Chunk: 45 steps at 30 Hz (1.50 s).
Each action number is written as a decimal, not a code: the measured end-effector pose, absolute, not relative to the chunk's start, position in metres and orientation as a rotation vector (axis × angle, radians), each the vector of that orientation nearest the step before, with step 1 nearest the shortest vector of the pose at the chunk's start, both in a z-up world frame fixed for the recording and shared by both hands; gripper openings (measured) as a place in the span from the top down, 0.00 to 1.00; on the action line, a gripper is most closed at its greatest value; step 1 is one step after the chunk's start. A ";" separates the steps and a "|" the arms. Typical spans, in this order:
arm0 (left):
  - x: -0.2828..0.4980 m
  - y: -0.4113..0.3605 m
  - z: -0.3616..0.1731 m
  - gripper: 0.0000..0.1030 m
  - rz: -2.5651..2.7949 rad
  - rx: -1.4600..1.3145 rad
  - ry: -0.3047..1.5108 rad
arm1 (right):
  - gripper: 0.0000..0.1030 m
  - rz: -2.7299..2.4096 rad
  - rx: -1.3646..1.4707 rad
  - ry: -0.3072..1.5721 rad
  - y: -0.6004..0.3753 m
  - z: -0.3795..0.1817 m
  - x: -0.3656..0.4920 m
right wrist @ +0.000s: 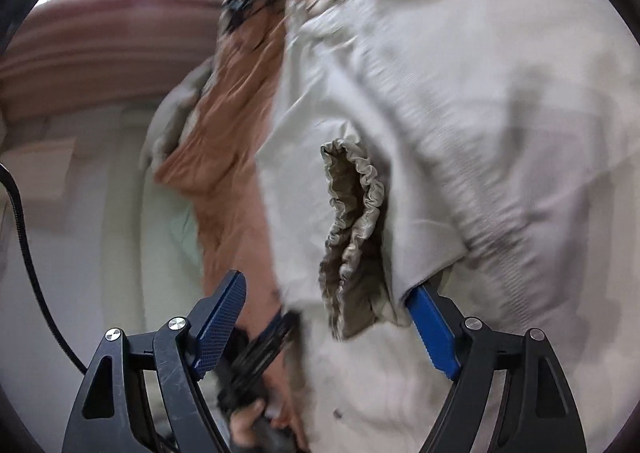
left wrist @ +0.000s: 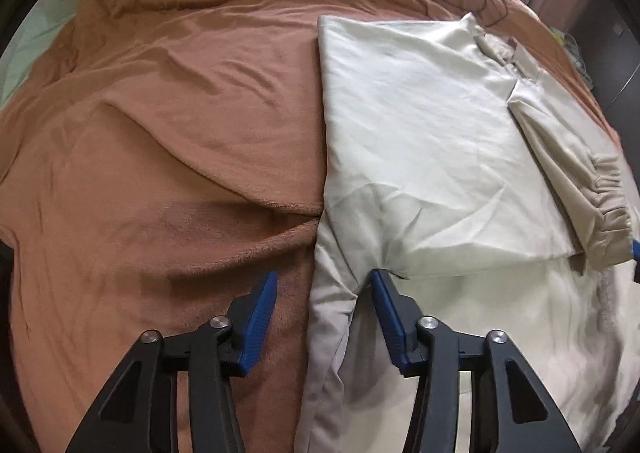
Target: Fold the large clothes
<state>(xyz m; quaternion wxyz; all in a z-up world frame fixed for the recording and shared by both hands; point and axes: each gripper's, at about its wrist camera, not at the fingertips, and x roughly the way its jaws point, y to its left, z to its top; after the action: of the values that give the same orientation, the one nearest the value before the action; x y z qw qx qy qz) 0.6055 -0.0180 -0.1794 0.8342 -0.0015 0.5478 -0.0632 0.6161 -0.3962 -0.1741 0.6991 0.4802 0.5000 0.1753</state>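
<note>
The beige jacket lay folded on the right side of the bed, over a brown blanket. We saw our left hand-held gripper apart, a ridge of its fabric between the pads. Our right hand-held gripper stood wide apart around the elastic cuff, one pad under a fold.

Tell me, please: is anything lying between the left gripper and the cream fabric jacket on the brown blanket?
Nothing visible does. The left gripper is open directly over the cream fabric jacket, whose near edge runs between its fingers. The brown blanket lies beside and underneath.
</note>
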 end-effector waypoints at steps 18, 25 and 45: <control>0.593 -0.001 -0.173 0.78 -0.147 -0.088 1.154 | 0.21 0.423 0.546 1.105 -0.302 -0.143 0.597; 0.596 -0.002 -0.174 0.78 -0.153 -0.086 1.149 | 0.21 0.357 0.280 1.142 -0.253 -0.169 0.612; 0.598 -0.006 -0.168 0.78 -0.125 -0.060 1.151 | 0.82 0.280 0.296 0.998 -0.337 -0.130 0.611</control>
<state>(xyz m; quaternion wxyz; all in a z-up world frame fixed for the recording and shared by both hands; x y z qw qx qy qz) 0.5981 -0.0056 -0.1680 0.8366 -0.0282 0.5439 -0.0589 0.6107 -0.3366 -0.1302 0.8582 0.1411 0.4753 0.1331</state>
